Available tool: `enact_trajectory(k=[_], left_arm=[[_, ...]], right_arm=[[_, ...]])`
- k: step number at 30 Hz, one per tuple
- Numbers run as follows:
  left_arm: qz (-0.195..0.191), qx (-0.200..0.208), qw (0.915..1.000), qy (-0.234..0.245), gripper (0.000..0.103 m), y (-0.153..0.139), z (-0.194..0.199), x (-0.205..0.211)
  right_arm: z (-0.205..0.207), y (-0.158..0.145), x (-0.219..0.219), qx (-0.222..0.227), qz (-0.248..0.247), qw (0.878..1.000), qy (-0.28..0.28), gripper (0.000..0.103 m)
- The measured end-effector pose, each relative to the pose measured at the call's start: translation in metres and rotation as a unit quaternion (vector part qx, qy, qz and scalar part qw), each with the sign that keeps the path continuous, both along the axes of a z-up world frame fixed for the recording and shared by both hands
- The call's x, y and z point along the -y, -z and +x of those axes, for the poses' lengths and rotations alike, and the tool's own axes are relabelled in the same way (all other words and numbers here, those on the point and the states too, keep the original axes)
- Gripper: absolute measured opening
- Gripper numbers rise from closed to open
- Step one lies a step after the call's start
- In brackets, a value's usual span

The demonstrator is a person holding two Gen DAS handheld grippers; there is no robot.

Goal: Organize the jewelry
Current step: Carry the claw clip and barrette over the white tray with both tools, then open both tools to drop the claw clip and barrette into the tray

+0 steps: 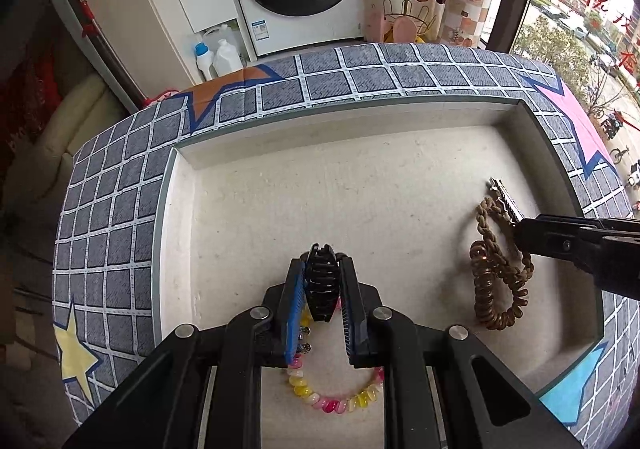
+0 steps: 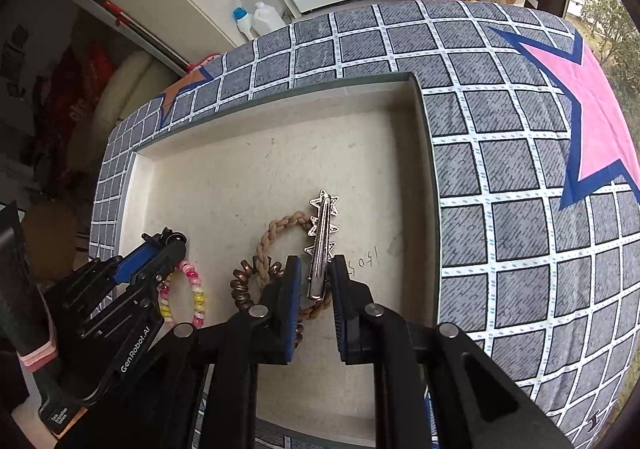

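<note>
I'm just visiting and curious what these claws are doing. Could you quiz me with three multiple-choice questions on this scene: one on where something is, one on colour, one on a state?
1. Where does the beaded bracelet lie?
A. inside the tray
B. on the checked cloth
C. on the floor

2. What colour is the hair claw clip?
A. pink
B. black
C. gold

3. What is the right gripper doing?
A. hanging open and empty
B. gripping the coiled hair tie
C. gripping the silver star hair clip

Answers: 1 A, it rests on the tray's pale floor. 2 B, black teeth show in the left gripper. 3 C, the clip's end sits between its fingers.
</note>
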State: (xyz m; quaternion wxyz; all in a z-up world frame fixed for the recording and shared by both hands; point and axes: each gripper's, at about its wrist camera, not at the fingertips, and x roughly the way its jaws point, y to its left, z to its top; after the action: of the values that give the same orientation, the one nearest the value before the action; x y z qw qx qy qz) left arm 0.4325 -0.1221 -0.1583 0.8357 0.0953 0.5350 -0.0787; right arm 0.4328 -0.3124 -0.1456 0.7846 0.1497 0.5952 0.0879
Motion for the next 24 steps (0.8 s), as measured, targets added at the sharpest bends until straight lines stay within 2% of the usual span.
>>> enact_trajectory(k=[2,9,10,11,12,14,20,22,24], left_arm=[[-0.001,0.001,1.0000,-0.002,0.030,-0.001,0.001,-0.001],[-0.007,0.007,0.9999,-0.001,0.030,-0.008,-0.001,0.000],[-0.008,0.009,0.9999,-0.001,0.040,-0.009,-0.002,0.000],[-0.008,0.012,0.9999,-0.001,0.060,-0.011,-0.002,0.000],[-0.007,0.018,0.9998,-0.007,0.103,-0.013,-0.003,-0.001],[-0.014,0.045,0.9988,-0.012,0.103,-0.023,-0.008,-0.003],[-0.012,0.046,0.9988,-0.010,0.103,-0.032,-0.012,-0.004],[-0.015,0.049,0.9986,-0.010,0.103,-0.038,-0.017,-0.006],[-0.016,0.052,0.9984,-0.013,0.103,-0.042,-0.021,-0.010]], right_arm=[[-0.002,-0.004,0.003,0.006,0.014,1.000,0.006,0.038],[-0.006,-0.021,0.008,0.022,0.047,0.998,0.024,0.040],[-0.007,-0.022,0.010,0.022,0.050,0.998,0.027,0.040],[-0.008,-0.023,0.010,0.022,0.053,0.998,0.030,0.040],[-0.009,-0.023,0.011,0.021,0.055,0.998,0.032,0.040],[-0.010,-0.024,0.012,0.019,0.063,0.997,0.036,0.040],[-0.018,-0.026,0.014,0.014,0.072,0.996,0.048,0.040],[-0.021,-0.027,0.014,0.014,0.077,0.996,0.051,0.044],[-0.026,-0.030,0.013,0.016,0.081,0.995,0.052,0.061]])
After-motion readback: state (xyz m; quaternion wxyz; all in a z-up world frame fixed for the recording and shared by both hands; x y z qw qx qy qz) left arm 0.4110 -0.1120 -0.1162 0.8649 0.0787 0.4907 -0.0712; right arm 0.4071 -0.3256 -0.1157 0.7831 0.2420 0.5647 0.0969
